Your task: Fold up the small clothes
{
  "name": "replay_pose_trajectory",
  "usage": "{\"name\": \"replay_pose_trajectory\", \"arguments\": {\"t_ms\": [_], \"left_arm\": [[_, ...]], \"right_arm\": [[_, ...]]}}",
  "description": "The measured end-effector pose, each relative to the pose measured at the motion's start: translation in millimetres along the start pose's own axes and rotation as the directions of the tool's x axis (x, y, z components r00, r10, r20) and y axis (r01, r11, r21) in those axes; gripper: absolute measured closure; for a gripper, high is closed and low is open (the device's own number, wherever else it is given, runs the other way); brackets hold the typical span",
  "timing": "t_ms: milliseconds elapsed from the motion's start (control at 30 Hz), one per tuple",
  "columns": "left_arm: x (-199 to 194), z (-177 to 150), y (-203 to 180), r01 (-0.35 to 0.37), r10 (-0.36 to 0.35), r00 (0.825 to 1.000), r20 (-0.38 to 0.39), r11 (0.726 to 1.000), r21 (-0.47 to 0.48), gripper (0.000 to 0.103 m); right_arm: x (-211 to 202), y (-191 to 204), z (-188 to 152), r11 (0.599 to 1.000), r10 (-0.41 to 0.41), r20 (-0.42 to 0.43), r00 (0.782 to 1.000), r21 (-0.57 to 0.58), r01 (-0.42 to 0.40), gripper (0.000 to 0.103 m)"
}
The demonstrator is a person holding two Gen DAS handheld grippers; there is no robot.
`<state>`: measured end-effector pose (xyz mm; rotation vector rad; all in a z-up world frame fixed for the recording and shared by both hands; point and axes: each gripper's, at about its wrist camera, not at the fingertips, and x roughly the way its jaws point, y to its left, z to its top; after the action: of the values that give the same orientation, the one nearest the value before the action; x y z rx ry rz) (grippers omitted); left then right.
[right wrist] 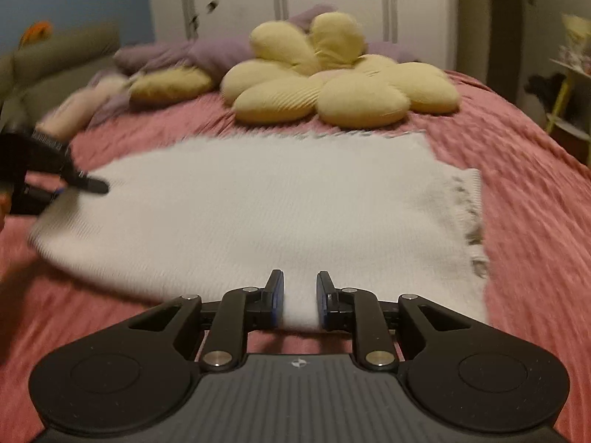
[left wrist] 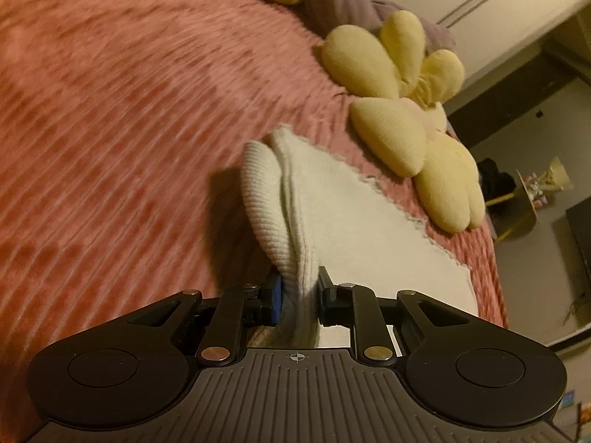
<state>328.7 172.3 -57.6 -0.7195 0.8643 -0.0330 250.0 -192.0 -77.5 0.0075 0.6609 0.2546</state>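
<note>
Pink ribbed bedspread (right wrist: pixel 517 192) underneath everything. Yellow flower cushion (right wrist: pixel 332 85) at far end. White knit garment (right wrist: pixel 258 214) spread flat mid-bed. Left gripper (left wrist: pixel 299 295) clamped on lifted, bunched garment edge. Right gripper (right wrist: pixel 300 297) at near hem, fabric between pads, grip unclear.
</note>
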Motion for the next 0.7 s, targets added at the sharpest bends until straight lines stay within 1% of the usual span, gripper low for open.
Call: {"name": "replay_pose_trajectory", "arguments": {"t_ms": [133, 200, 300, 333, 400, 433, 500, 533, 567, 633, 667, 700], "left_arm": [[-1.9, -4.5, -44.2, 0.000, 0.000, 1.000, 0.004, 0.995, 0.096, 0.083], [3.4, -10.8, -74.5, 0.001, 0.000, 1.000, -0.009, 0.988, 0.155, 0.083], [21.7, -24.9, -117.0, 0.016, -0.007, 0.999, -0.043, 0.974, 0.225, 0.083], [30.4, -31.1, -129.1, 0.013, 0.000, 0.999, -0.053, 0.969, 0.245, 0.083], [51.8, -46.5, -147.9, -0.008, 0.032, 0.996, -0.081, 0.962, 0.274, 0.079], [61.6, -54.1, -153.0, -0.017, 0.046, 0.995, -0.090, 0.956, 0.293, 0.073], [81.7, -73.5, -154.6, -0.052, 0.092, 0.990, -0.111, 0.946, 0.319, 0.072], [86.5, -81.9, -154.5, -0.047, 0.092, 0.988, -0.123, 0.943, 0.329, 0.068], [83.6, -87.9, -155.6, -0.041, 0.084, 0.991, -0.107, 0.936, 0.351, 0.064], [66.5, -97.2, -161.5, -0.030, 0.066, 0.995, -0.071, 0.910, 0.414, 0.061], [57.3, -99.3, -162.2, -0.019, 0.048, 0.997, -0.057, 0.905, 0.424, 0.059], [46.8, -100.9, -160.4, -0.005, 0.025, 0.999, -0.043, 0.907, 0.422, 0.058]], "right_arm": [[-15.1, -18.8, -2.4, 0.997, -0.031, 0.031, 0.999, 0.073, 0.029, 0.081], [-23.3, -28.9, -3.9, 0.993, -0.039, 0.046, 0.998, 0.112, 0.033, 0.074], [-32.8, -41.8, -5.6, 0.988, -0.061, 0.065, 0.996, 0.147, 0.051, 0.073], [-35.5, -45.1, -5.9, 0.986, -0.068, 0.070, 0.995, 0.158, 0.056, 0.073], [-38.7, -51.9, -5.5, 0.982, -0.077, 0.075, 0.994, 0.176, 0.063, 0.073], [-39.7, -54.9, -5.8, 0.982, -0.080, 0.073, 0.994, 0.180, 0.066, 0.073], [-40.4, -58.2, -7.0, 0.981, -0.091, 0.065, 0.994, 0.176, 0.078, 0.073], [-40.0, -60.4, -8.2, 0.981, -0.096, 0.058, 0.994, 0.175, 0.084, 0.073], [-39.3, -60.8, -9.3, 0.981, -0.098, 0.049, 0.994, 0.175, 0.088, 0.072], [-37.4, -63.3, -12.2, 0.979, -0.106, 0.030, 0.994, 0.175, 0.099, 0.072], [-36.8, -65.3, -14.4, 0.979, -0.108, 0.022, 0.994, 0.177, 0.102, 0.072], [-36.4, -67.5, -16.6, 0.978, -0.108, 0.018, 0.994, 0.179, 0.103, 0.071]]}}
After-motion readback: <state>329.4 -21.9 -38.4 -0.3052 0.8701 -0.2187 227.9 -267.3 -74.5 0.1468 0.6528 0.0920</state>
